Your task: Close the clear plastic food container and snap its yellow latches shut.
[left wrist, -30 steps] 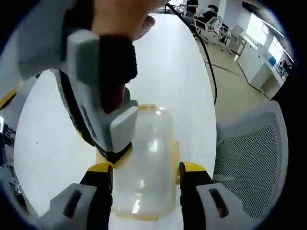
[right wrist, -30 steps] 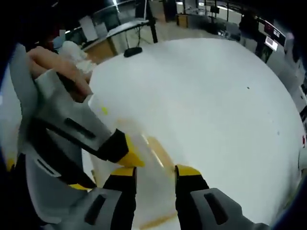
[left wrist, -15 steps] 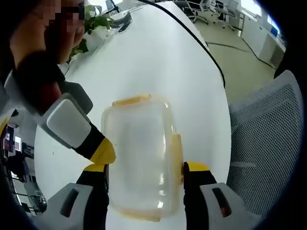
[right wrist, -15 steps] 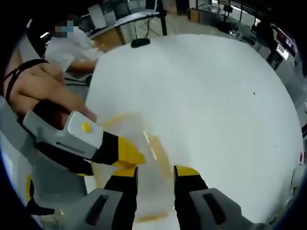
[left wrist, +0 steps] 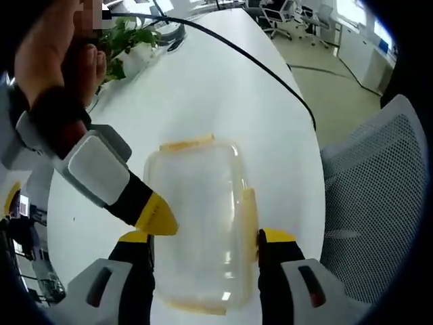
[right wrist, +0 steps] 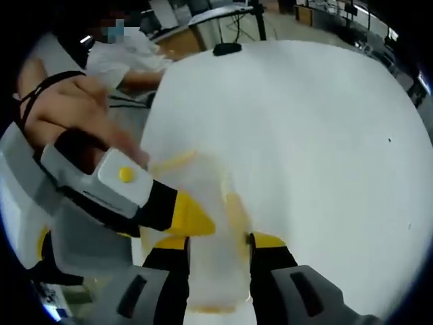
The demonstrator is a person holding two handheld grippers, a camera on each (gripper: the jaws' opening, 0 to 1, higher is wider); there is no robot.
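Note:
The clear plastic container (left wrist: 199, 217) lies on the white table (left wrist: 223, 88) with its lid on. One yellow latch (left wrist: 186, 143) shows at its far end and another (left wrist: 247, 213) along its right side. My left gripper (left wrist: 204, 237) has a jaw against each long side of the container, shut on it. My right gripper (left wrist: 157, 215) reaches in from the left, its yellow tip at the container's left edge. In the right gripper view the container (right wrist: 203, 196) runs between the jaws of my right gripper (right wrist: 220, 242), which stand apart. The left gripper (right wrist: 189, 218) lies across the container's left part.
A grey mesh chair (left wrist: 365, 203) stands close to the table's right edge. A black cable (left wrist: 257, 61) crosses the far table, beside a potted plant (left wrist: 128, 40). A person's hand (left wrist: 47, 54) holds the right gripper. A black object (right wrist: 226, 49) rests at the table's far end.
A second ago my right gripper hung over the container's top; it has drawn back to the left edge. Both cameras shifted a little. The left jaws stayed on the container.

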